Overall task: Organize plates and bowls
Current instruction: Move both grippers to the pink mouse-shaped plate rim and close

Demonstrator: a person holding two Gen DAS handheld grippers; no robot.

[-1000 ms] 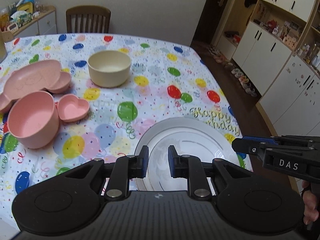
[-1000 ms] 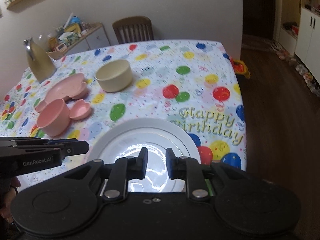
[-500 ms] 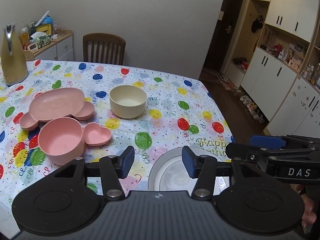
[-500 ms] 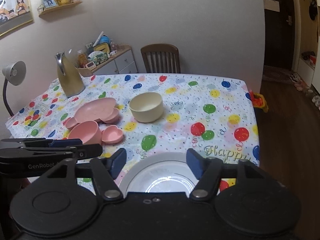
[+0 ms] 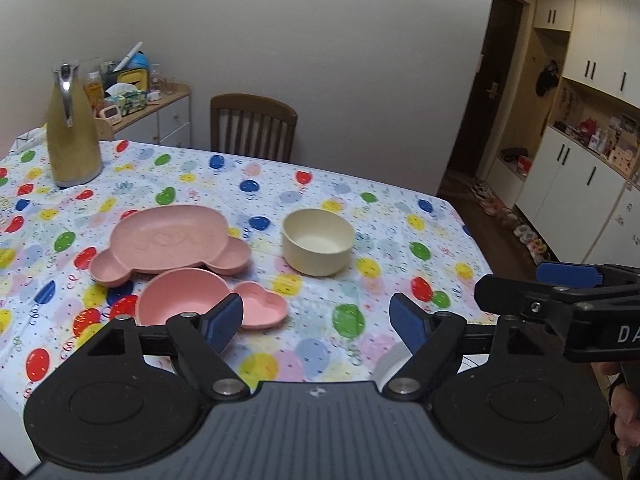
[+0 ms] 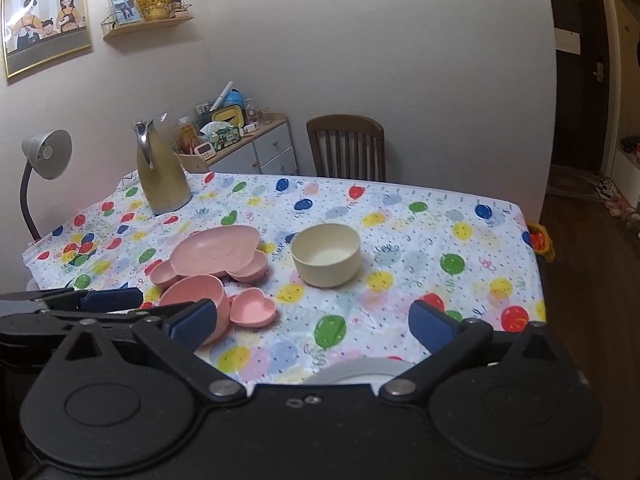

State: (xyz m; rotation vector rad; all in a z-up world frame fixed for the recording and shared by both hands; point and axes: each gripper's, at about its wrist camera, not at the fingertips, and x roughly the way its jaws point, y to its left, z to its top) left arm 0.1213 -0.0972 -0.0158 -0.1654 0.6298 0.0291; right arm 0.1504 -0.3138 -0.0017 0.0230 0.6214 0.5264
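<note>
With each hand-held gripper, left (image 5: 316, 322) and right (image 6: 312, 326), spread wide and empty, we judge sorting barely begun: pink plate (image 5: 172, 242), pink bowl (image 5: 180, 300), heart dish (image 5: 262, 310), cream bowl (image 5: 318, 246) and white plate (image 6: 356, 372) lie unstacked on the bench (image 5: 380, 204).

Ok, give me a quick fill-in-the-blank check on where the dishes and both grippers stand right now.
1. Both the left gripper and the right gripper have their fingers spread ____.
2. The small dish touching the round pink bowl is shaped like a ____.
3. The cream bowl stands ____ from the pink dishes.
4. The tall gold jug stands on the tablecloth and is ____, not tipped.

Missing words: open; heart; apart; upright
</note>
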